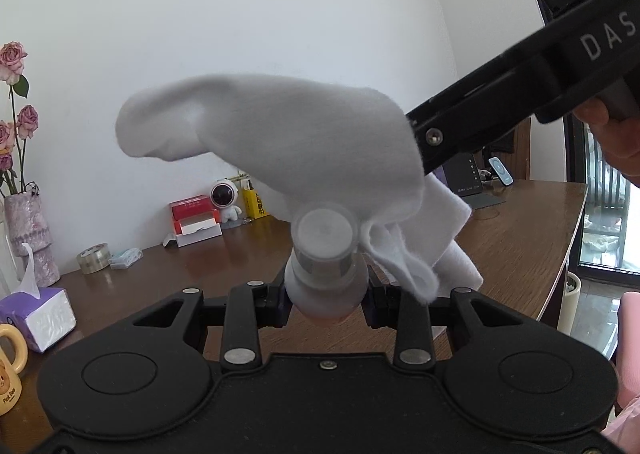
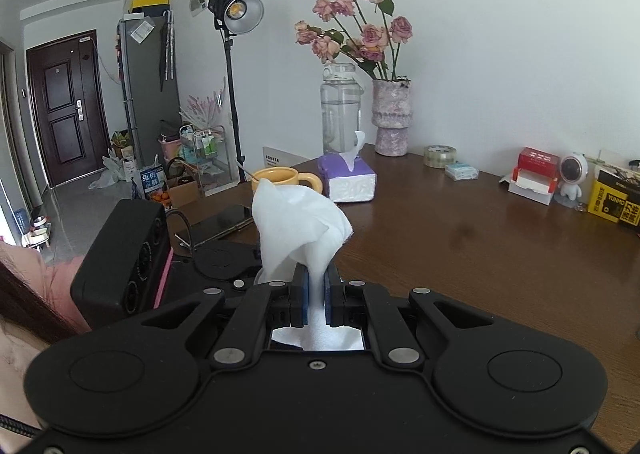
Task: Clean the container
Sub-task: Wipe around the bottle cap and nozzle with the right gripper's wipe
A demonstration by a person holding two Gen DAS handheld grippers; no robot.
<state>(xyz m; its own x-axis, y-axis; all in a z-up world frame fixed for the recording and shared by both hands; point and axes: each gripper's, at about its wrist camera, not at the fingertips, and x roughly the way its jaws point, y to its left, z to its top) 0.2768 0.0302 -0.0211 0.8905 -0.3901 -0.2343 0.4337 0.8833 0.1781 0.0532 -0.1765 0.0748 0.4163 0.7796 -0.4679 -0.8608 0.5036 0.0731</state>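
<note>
The wiping looks to be in progress, not finished. The left gripper holds a small clear container up in the air above the wooden table, and its jaws are closed on the lower, wider part of the container. The right gripper has its 2 jaws pressed together on a white tissue, so that the tissue is pinched in the middle and opens out like a loose bunch beyond the fingertips.

In the left wrist view the tissue hangs over the far side of the container and touches its top edge and its right side. My judgement is that the outside and the rim are being rubbed at this moment. How much of the container is already clean, I cannot tell; the inside is hidden. What is left is probably to go around the other sides, and then to put both things down.

The container is small, round and half transparent, with a flat circular end turned to the camera and a narrower neck above a bulging body. It seems to be plastic or glass, smooth and light, so it may turn or slip between the jaws if the tissue pushes too strongly. It does not touch the table anywhere.
</note>
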